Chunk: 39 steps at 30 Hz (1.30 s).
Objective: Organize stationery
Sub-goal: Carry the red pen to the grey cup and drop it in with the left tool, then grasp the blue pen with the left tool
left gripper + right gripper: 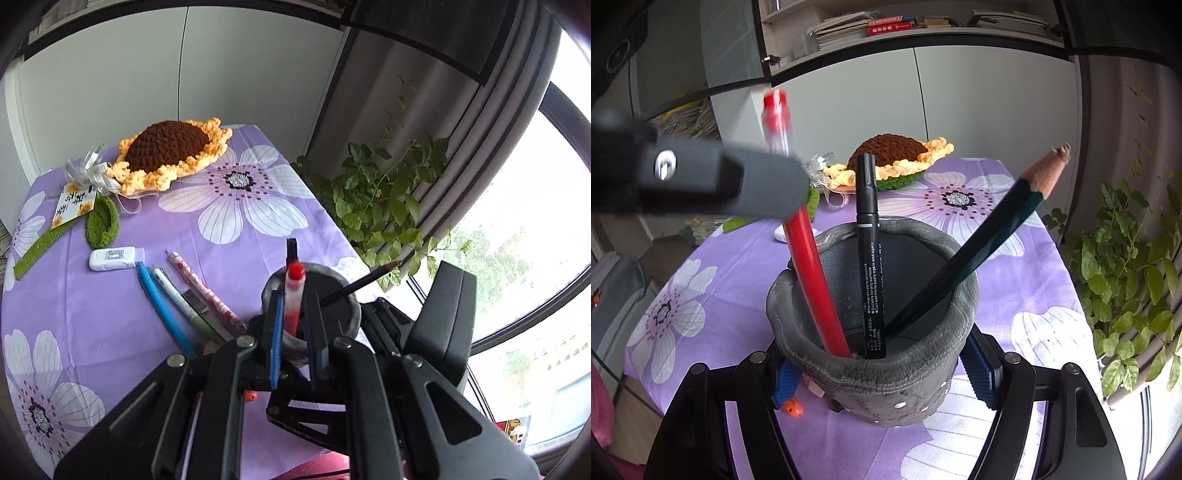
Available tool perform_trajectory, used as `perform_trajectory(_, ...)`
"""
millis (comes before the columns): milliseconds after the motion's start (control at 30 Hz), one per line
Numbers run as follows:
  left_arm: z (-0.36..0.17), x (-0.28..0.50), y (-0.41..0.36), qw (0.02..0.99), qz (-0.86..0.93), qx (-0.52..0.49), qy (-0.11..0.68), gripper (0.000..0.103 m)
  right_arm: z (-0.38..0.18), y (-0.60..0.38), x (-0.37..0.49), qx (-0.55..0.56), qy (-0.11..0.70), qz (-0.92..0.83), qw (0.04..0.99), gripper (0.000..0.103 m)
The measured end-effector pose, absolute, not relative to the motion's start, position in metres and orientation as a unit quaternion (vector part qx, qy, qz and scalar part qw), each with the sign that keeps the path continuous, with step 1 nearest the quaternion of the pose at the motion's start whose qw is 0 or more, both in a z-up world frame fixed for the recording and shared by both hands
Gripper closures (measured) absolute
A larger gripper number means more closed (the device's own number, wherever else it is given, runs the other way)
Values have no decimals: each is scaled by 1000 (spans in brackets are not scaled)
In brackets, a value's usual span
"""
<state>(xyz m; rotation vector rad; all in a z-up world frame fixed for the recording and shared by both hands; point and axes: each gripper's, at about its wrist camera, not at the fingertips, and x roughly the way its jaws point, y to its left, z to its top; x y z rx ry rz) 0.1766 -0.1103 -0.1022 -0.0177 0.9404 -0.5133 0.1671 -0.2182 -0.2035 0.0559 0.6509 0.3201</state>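
A: Table (110,314), then holder?
B: Yes. Grey pen holder (875,365) sat lower centre, right claw (882,380) clamped on both its sides to steady it.
A: Left claw (295,332)?
B: Closed on the red pen (293,295), tip already in the holder beside black marker (870,258) and pencil (979,254).
A: Leftovers?
B: Blue pen (162,306) and others, white eraser (112,258) mid-left; crochet sunflower (166,155) upper left, nothing blocking.

Left tongs (295,321) gripping red pen (294,295), over holder (347,295)

cup mouth (871,258) crowded, cloth (110,314) beside open
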Motion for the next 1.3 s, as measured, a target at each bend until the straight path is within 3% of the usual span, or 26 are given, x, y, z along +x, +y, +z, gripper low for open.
perform_trajectory(67,-102,176,-105,859,-239,-11,452,78,-204,-218,167,26,319,157,934,28)
perform_trajectory(133,-98,171,-96,866,-236,-17,442,46,-204,-217,166,23,319,156,935,28)
perform_trajectory(200,-91,166,-83,879,-228,-26,418,39,-204,-216,166,20,319,155,935,28)
perform_trajectory(300,-86,166,-57,906,-179,-30,381,39,-203,-215,165,20,319,155,935,28)
perform_trajectory(433,-119,204,-25,898,-90,-55,427,44,-203,-215,165,20,320,154,935,28)
perform_trajectory(600,-179,244,-12,855,-52,-81,510,68,-203,-215,165,21,321,152,934,28)
perform_trajectory(1033,-201,280,-28,844,-23,-53,533,70,-203,-217,167,23,323,154,933,28)
perform_trajectory(1133,-203,283,-33,848,-17,-35,528,87,-203,-217,167,23,325,154,933,28)
perform_trajectory(1300,-198,278,-40,857,-31,-12,515,93,-203,-217,169,26,325,153,933,28)
